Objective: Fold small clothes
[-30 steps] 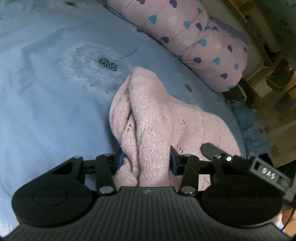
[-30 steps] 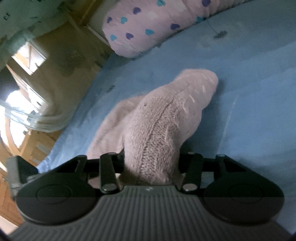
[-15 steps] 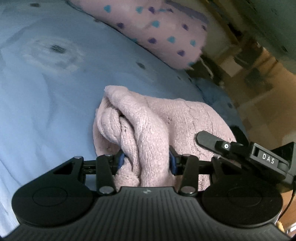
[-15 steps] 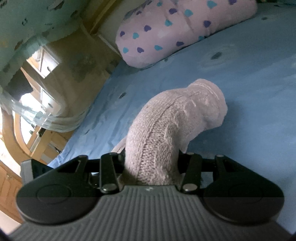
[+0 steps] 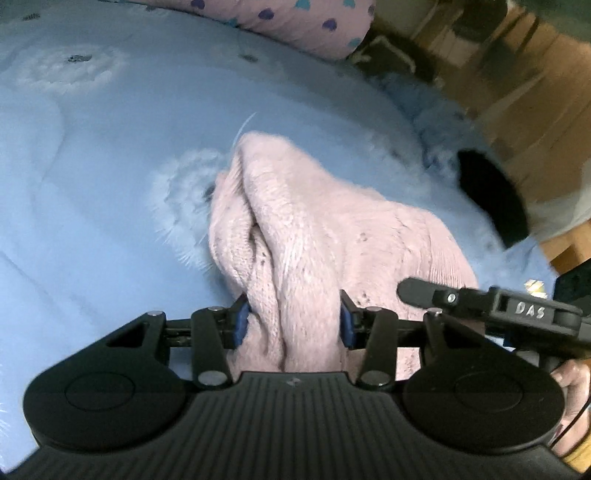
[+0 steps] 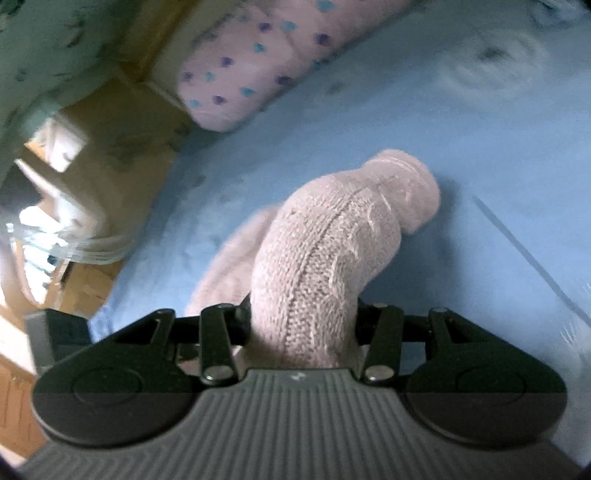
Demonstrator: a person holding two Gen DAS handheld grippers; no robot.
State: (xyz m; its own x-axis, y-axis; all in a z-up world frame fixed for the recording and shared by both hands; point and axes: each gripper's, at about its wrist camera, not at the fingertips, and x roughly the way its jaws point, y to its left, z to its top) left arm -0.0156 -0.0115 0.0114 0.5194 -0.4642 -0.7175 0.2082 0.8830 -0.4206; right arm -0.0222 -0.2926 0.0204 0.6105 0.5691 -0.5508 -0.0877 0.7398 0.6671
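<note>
Since a second ago both grippers have carried the pink knitted sweater [image 5: 332, 236] sideways across the blue bedsheet [image 5: 110, 147], so the heart-print pillow [image 5: 295, 22] now sits nearer the top edge. The left gripper [image 5: 291, 321] is clamped on a bunched fold of it. The right gripper [image 6: 303, 317] grips a rolled part [image 6: 332, 251] arching over the sheet.

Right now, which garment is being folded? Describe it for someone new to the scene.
On the light blue bedspread, below the pink heart-print pillow, lies a pale pink cable-knit sweater. Unlike the smooth pillow, it is chunky knit, bunched in both hand-held grippers.
</note>
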